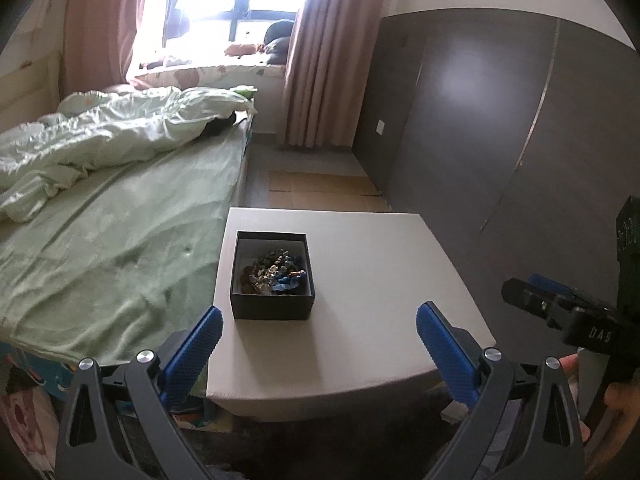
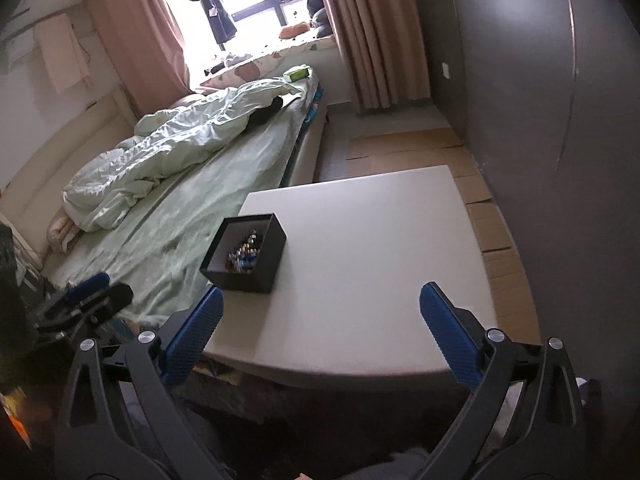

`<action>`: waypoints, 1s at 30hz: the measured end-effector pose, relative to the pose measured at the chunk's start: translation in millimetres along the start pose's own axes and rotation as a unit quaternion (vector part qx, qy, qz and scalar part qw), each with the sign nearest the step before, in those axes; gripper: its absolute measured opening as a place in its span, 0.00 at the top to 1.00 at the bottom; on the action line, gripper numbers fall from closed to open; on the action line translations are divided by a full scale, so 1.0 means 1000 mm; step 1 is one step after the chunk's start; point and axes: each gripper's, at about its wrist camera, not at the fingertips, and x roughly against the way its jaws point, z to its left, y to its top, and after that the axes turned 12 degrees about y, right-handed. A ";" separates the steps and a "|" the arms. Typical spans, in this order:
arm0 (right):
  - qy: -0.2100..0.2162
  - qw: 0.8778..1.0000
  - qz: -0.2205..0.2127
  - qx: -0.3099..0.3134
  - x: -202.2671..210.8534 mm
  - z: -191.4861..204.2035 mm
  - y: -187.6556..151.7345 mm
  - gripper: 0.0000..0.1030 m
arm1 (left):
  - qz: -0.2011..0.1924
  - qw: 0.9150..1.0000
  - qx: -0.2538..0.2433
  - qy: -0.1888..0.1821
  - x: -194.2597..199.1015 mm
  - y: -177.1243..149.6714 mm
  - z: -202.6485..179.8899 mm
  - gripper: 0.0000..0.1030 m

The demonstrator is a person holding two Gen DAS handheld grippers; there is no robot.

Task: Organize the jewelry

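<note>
A black open box [image 1: 273, 308] stands on a white table [image 1: 380, 292], toward its left side. Inside lies a heap of beaded bracelets [image 1: 276, 274] in brown, clear and blue. My left gripper [image 1: 318, 320] is open and empty, held above the table's near edge just in front of the box. My right gripper [image 2: 320, 300] is open and empty, above the near edge and to the right of the box [image 2: 256, 270]. The beads [image 2: 244, 254] show inside it. The right gripper also shows at the right edge of the left wrist view [image 1: 560, 304].
A bed with a green sheet [image 1: 120, 248] and rumpled duvet [image 1: 100, 140] lies left of the table. A dark wardrobe wall [image 1: 500, 120] stands to the right. Cardboard sheets [image 2: 492, 216] lie on the floor beyond the table. Pink curtains [image 1: 320, 60] frame a bright window.
</note>
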 end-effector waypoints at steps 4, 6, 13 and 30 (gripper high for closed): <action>0.001 1.000 -0.003 0.008 0.021 0.009 -0.016 0.05 | -0.016 1.000 -0.001 -0.002 0.026 -0.007 -0.002 0.08; 0.002 1.000 -0.005 0.012 0.029 0.013 -0.021 0.05 | -0.023 1.000 -0.003 0.003 0.036 -0.010 -0.002 0.08; -0.002 0.999 -0.021 0.025 0.050 0.025 -0.036 0.05 | -0.044 0.999 -0.004 0.005 0.064 -0.027 -0.002 0.08; -0.045 0.998 -0.024 0.043 0.049 0.023 -0.060 0.05 | -0.066 0.998 0.013 0.002 0.054 -0.054 0.003 0.08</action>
